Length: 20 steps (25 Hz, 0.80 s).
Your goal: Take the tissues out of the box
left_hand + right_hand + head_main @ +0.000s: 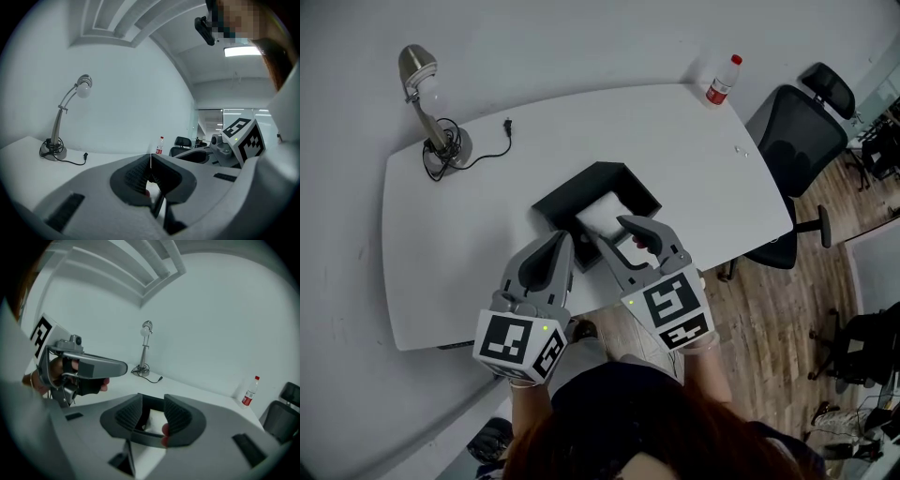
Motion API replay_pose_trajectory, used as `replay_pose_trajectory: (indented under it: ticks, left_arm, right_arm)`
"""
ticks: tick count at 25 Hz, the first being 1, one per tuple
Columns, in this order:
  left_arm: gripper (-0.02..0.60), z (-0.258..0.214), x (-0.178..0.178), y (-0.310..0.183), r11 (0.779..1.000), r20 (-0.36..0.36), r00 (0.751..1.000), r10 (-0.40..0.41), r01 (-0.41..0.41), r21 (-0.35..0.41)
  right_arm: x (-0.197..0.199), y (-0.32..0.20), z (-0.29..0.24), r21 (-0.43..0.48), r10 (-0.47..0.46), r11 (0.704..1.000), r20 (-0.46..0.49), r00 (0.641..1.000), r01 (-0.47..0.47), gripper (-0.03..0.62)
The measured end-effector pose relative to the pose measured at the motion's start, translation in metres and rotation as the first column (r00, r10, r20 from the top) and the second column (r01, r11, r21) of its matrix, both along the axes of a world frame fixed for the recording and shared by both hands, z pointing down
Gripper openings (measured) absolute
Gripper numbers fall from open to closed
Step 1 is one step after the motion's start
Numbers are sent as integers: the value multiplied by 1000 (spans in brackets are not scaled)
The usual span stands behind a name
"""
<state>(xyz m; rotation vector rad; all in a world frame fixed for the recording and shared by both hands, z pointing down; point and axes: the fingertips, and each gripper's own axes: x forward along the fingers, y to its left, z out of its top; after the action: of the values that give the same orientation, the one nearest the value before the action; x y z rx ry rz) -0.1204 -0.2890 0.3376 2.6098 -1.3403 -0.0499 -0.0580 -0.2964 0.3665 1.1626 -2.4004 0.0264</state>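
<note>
At the near edge of a white table [694, 150], a person is holding two handheld grippers over an open black box [567, 185]. A stack of white tissues [602, 217] is lying inside it, toward the box's near side and below its rim.

The right gripper [615, 232] is hanging just above the tissues and tilting downward. Its jaws are standing apart with nothing pressed between the pads, and in the right gripper view the pale tissues [153, 420] are showing through the gap beyond the tips. The left gripper [562, 240] is pointing roughly level beside the box's near-left wall. Its jaws are resting together and empty, as the left gripper view is showing. Both forearms are reaching forward from the body side by side, with the marker cubes facing up toward the head camera.

The tissues are looking light, soft and easily crumpled, likely to bunch or tear rather than resist, and a single top sheet may peel away alone. A gentle pinch from above, on the middle or the near edge of the stack, is looking like the surest hold. The box may need steadying, since it is probably light too.

A desk lamp [427, 103], a red-capped bottle [722, 82] and an office chair [797, 141] are standing well apart from the work.
</note>
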Motion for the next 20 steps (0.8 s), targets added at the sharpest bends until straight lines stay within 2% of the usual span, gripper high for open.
replay_pose_trajectory:
  ticks: [14,20]
  left_arm:
    - [21,22,-12,-28,999,-26,1000,2,-4,-54]
    - [21,27,-15,-40,998,-33,999,-3,1,-67]
  right_arm:
    - [-8,-29,47,-146,-17,989,-134,991,-3,224]
    - [-8,-41,65,-209,-39,978,-226,973,-9,247]
